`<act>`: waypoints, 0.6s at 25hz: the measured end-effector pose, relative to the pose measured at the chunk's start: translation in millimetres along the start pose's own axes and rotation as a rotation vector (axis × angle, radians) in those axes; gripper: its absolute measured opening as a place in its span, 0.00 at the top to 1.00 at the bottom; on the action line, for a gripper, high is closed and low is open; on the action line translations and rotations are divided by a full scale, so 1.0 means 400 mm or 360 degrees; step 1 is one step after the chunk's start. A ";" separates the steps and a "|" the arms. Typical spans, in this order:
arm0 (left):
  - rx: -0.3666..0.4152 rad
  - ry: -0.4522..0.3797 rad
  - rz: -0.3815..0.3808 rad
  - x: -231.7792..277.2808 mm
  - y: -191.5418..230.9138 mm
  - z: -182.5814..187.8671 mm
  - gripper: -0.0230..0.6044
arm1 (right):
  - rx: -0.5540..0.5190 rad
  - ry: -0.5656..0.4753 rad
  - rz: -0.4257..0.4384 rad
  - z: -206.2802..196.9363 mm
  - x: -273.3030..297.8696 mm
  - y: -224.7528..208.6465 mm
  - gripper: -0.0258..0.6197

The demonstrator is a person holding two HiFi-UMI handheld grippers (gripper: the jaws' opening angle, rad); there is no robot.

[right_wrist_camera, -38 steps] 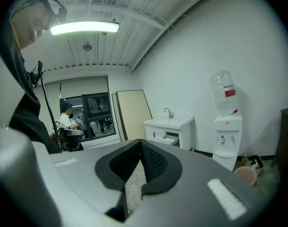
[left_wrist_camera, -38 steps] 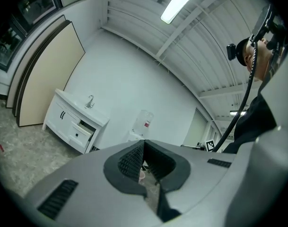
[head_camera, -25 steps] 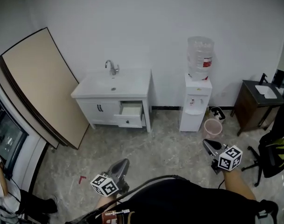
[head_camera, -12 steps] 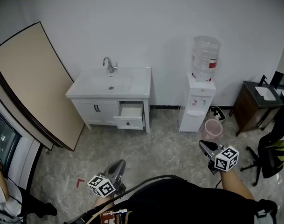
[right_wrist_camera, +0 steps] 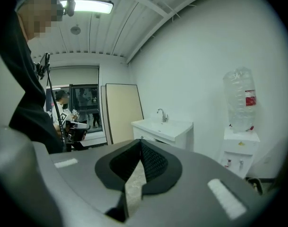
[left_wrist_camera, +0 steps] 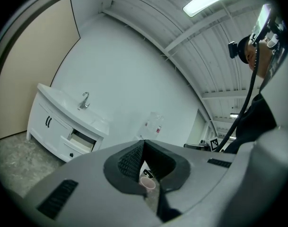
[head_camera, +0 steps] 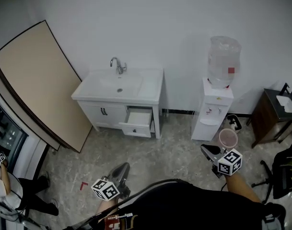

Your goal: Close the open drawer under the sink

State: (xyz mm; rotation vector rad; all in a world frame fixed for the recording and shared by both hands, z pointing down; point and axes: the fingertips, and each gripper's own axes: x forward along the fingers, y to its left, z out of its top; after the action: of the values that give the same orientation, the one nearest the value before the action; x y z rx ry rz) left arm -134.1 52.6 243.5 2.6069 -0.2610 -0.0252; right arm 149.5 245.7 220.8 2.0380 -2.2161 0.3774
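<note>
My left tool and right tool hung closed and empty, well apart from the white sink cabinet; its white right-hand drawer stood pulled out; the left gripper view showed it open, the right gripper view only the cabinet's top.

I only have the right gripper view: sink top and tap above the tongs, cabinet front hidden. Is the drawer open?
Observer: Yes; the head view shows the drawer pulled out beneath the sink's right end.
Operator: What's beside it?
Observer: Closed cupboard doors to its left.
Operator: And the left tongs?
Observer: The left tongs are shut, nothing between them.
</note>
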 end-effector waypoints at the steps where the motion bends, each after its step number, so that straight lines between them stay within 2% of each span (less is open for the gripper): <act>1: -0.0014 -0.0014 0.0014 0.041 -0.007 0.000 0.96 | -0.0034 0.0018 0.0004 0.008 0.000 -0.045 0.96; 10: 0.0020 -0.0066 0.0081 0.385 -0.091 0.015 0.96 | -0.0157 0.0050 0.0160 0.081 0.019 -0.368 0.96; 15: 0.0014 -0.0019 0.0133 0.501 -0.092 -0.009 0.96 | -0.0109 0.0068 0.0179 0.062 0.039 -0.506 0.96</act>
State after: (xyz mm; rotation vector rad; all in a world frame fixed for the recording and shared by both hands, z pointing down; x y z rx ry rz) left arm 69.5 47.5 234.9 2.6030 -0.3751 -0.0102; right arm 350.8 210.3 222.7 1.8600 -2.2913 0.3465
